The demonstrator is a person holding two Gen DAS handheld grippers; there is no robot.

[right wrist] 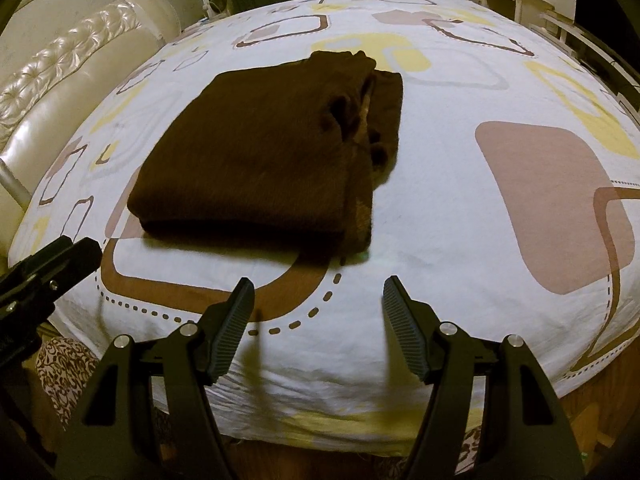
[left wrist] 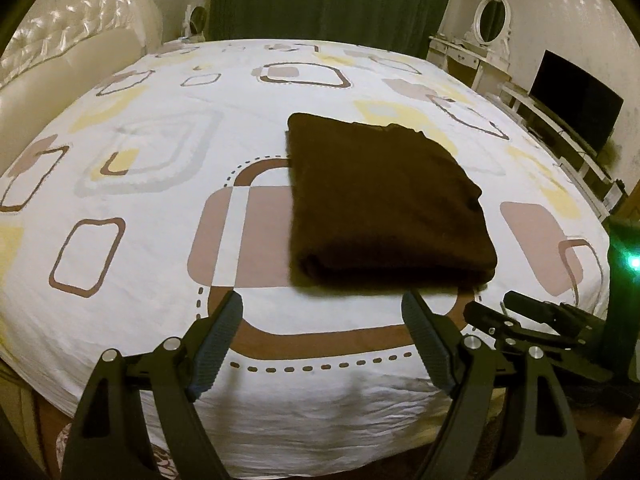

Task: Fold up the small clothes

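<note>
A dark brown folded cloth lies flat on the bed sheet, which is white with brown and yellow squares. The cloth makes a neat block, and its long side runs away from the grippers toward the green curtain. Its thick folded edge faces the grippers, and its loose bunched ends sit on the far right side. The left gripper hangs just in front of the cloth with its fingers spread and nothing between them. The right gripper is close beside the cloth, fingers also spread and bare. Lots of bare sheet lies all around the cloth.
</note>
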